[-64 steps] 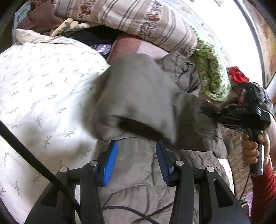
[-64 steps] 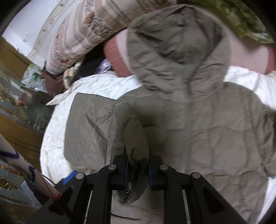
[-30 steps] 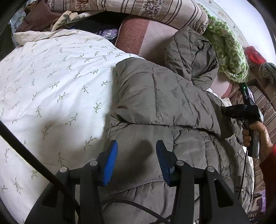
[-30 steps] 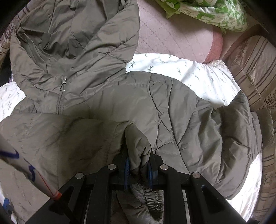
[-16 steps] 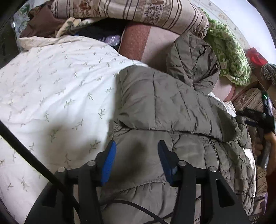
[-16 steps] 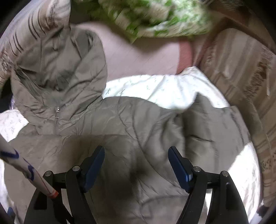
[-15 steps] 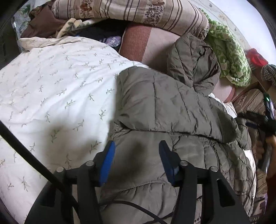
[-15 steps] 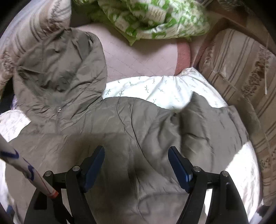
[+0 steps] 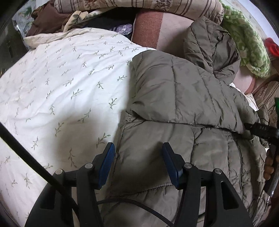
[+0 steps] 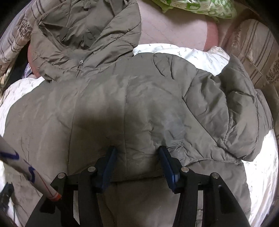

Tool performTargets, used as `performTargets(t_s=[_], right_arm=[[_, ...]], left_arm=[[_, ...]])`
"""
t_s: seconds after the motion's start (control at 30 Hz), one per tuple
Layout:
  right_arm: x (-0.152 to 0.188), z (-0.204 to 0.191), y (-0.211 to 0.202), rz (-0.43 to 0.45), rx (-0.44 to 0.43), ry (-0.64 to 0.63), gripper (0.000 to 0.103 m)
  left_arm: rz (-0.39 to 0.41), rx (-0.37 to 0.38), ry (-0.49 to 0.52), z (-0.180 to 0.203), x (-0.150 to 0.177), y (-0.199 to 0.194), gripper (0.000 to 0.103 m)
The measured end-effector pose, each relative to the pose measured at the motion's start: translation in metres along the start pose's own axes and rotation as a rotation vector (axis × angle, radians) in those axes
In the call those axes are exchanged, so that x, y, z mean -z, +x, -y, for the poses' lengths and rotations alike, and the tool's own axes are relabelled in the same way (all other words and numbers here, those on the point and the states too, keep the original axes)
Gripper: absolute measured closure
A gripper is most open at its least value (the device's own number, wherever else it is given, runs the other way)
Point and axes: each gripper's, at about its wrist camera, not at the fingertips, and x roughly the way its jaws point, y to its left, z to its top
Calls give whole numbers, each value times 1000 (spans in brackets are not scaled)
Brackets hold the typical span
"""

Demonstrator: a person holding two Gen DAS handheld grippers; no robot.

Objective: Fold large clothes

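A grey-brown quilted hooded jacket (image 9: 183,104) lies on a white leaf-print bedsheet (image 9: 61,87). One sleeve is folded across its front (image 9: 174,90). Its hood (image 9: 209,45) rests against the pillows. My left gripper (image 9: 137,160) is open and empty, just above the jacket's left lower body. In the right wrist view the jacket (image 10: 122,104) fills the frame, with the hood (image 10: 83,29) at the top and the other sleeve (image 10: 235,122) bunched at the right. My right gripper (image 10: 136,162) is open and empty, low over the folded sleeve.
Striped pillows (image 9: 139,5) and a pink bolster (image 9: 153,26) line the head of the bed. A green patterned cloth (image 9: 247,45) lies at the back right. A striped cushion (image 10: 258,43) stands at the right. The right gripper shows at the left view's right edge (image 9: 261,129).
My right gripper has let go of the sleeve it carried across the jacket and has opened. The sleeve now lies folded on the front. My left gripper has stayed open and hardly moved.
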Motion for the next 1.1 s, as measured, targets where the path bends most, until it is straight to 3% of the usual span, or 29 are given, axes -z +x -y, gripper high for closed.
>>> performTargets(t_s=[0.27, 0.43, 0.63, 0.8, 0.93, 1.03, 1.1], right_arm=[[27, 38, -60, 45, -64, 36, 48], [66, 107, -90, 45, -20, 130, 47], [103, 195, -113, 52, 2, 267, 46], [117, 264, -106, 73, -91, 486, 46], [116, 287, -87, 77, -179, 576, 45], [112, 294, -69, 88, -272, 635, 34], [110, 298, -55, 94, -327, 677, 34]], left_arm=[[39, 4, 22, 15, 3, -27, 48], [65, 32, 69, 44, 21, -49, 48], [28, 67, 116, 85, 67, -70, 48], [-17, 85, 153, 116, 109, -86, 48], [-49, 77, 144, 132, 126, -91, 48], [-46, 56, 142, 143, 133, -96, 48], [-31, 34, 144, 148, 132, -101, 48]])
